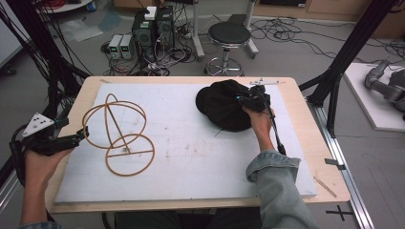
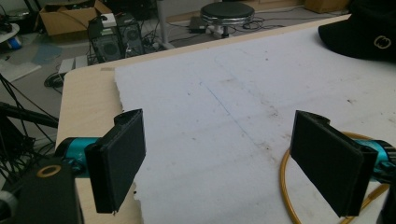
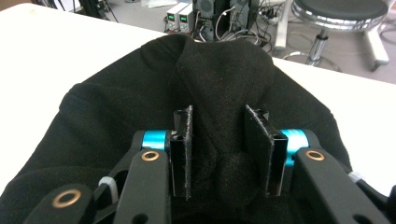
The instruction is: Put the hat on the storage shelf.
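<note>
A black cloth hat (image 1: 220,106) lies at the back right of the white board. My right gripper (image 1: 248,98) sits at its right side, and in the right gripper view its jaws (image 3: 218,116) pinch a raised fold of the hat (image 3: 140,93) between the pads. A golden wire stand (image 1: 117,133) made of hoops rests on the left half of the board. My left gripper (image 1: 80,136) hovers at the stand's left edge, jaws wide open (image 2: 219,128) with nothing between them. One hoop of the stand (image 2: 286,186) curves beside the right jaw, and the hat (image 2: 369,28) shows far off.
The white foam board (image 1: 191,162) covers most of the wooden table (image 1: 310,143). Behind the table stand a round stool (image 1: 229,36), computer boxes (image 1: 153,28) and tangled cables on the floor. A black frame post (image 1: 344,52) rises at the right.
</note>
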The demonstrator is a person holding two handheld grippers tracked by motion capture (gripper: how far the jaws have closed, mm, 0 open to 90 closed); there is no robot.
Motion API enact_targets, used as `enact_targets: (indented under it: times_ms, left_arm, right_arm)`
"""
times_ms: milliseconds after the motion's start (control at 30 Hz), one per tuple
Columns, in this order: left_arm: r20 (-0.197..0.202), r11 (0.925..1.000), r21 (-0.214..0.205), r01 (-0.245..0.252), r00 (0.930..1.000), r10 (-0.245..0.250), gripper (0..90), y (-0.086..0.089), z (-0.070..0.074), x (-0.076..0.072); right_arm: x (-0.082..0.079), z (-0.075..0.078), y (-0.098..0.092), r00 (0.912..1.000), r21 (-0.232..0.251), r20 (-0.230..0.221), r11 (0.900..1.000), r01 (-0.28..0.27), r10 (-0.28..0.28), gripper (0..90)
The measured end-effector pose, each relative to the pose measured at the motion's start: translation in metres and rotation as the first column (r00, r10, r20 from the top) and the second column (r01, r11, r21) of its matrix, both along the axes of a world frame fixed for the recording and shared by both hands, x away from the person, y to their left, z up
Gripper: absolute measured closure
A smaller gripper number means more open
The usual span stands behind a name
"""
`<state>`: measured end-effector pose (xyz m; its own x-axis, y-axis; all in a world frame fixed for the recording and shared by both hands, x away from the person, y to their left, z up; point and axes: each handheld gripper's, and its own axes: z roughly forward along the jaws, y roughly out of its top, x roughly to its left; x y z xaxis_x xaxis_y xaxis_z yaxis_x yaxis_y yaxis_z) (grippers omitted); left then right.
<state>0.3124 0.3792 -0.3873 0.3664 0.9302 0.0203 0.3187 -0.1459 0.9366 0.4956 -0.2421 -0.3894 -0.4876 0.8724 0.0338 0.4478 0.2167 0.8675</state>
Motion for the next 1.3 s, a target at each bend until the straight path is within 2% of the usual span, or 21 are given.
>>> enact_targets:
  times_ms: [233,467,700,767,933,1133,1200,1300]
  left_arm:
    - [0.001,1.0000,-0.004,-0.003,1.0000,0.003,18.8,0.000,0.000,-0.001]
    - [0.002,1.0000,-0.002,-0.004,1.0000,0.004,18.8,0.001,0.001,-0.001]
    - [0.002,1.0000,-0.005,-0.004,1.0000,0.004,18.8,0.002,0.001,-0.001]
    - [0.002,1.0000,-0.006,-0.003,1.0000,0.004,18.8,0.002,0.001,-0.001]
    - [0.003,1.0000,-0.006,-0.005,1.0000,0.005,18.8,0.003,0.001,-0.001]
    - [0.005,0.9999,-0.009,-0.007,1.0000,0.007,18.8,0.003,0.001,-0.002]
    - [0.006,0.9999,-0.009,-0.006,1.0000,0.006,18.8,0.003,0.002,-0.002]
    - [0.007,0.9999,-0.008,-0.007,1.0000,0.007,18.8,0.004,0.002,-0.002]
  right_arm:
    - [-0.012,0.018,0.005,0.9947,-0.041,0.102,0.9991,0.010,-0.006,67.1]
    - [-0.019,0.029,0.007,0.9901,-0.036,0.140,0.9991,0.020,-0.014,68.8]
    - [-0.026,0.047,0.008,0.9845,-0.030,0.174,0.9992,0.025,-0.020,69.4]
    - [-0.031,0.055,0.011,0.9808,-0.019,0.195,0.9996,0.020,-0.016,69.6]
    - [-0.036,0.063,0.012,0.9777,-0.013,0.210,0.9998,0.014,-0.011,69.6]
    - [-0.044,0.080,0.015,0.9718,0.009,0.236,1.0000,-0.003,0.001,69.7]
    - [-0.048,0.088,0.017,0.9673,0.013,0.254,0.9998,-0.013,0.009,69.7]
    - [-0.054,0.099,0.019,0.9646,0.041,0.264,0.9988,-0.025,0.014,69.7]
